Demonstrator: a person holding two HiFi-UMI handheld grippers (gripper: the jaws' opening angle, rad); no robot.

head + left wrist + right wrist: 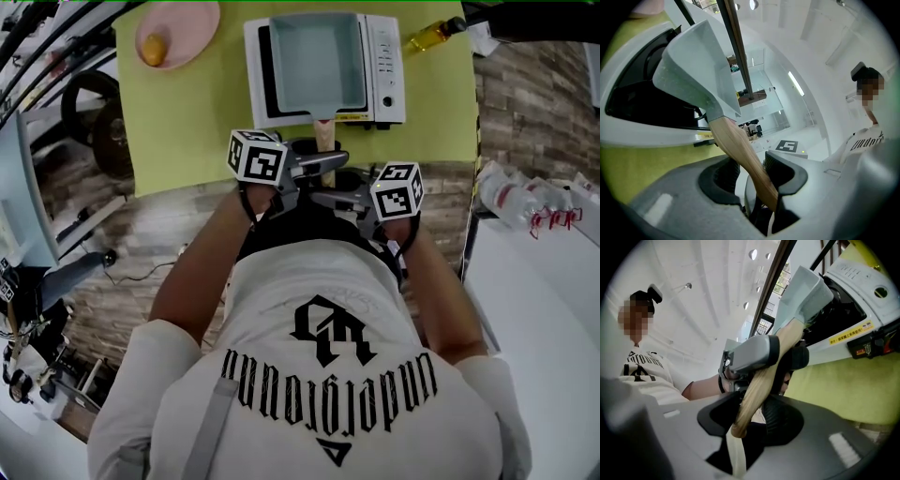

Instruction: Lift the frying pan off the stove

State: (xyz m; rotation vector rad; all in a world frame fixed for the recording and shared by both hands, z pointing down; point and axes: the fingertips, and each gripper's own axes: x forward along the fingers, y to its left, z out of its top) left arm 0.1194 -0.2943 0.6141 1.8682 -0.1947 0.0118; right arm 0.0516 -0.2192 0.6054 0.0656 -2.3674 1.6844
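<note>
A square grey-blue frying pan [319, 61] sits over the white stove [386, 66], its wooden handle [324, 136] pointing toward me. My left gripper [333, 161] is shut on the handle from the left, and my right gripper [323, 197] is shut on it nearer its end. In the left gripper view the handle [740, 150] runs from the pan [689, 61] down between the pads of that gripper [752, 171]. In the right gripper view the handle's end [757, 390] is clamped in that gripper [752, 416], with the left gripper [759, 352] gripping further up. Whether the pan touches the stove I cannot tell.
The stove stands on a lime-green mat [206, 141]. A pink plate [187, 28] with a small orange food item [153, 49] lies at the back left, and a yellow bottle [431, 36] at the back right. A white table [534, 281] with wrapped items [525, 202] stands on the right.
</note>
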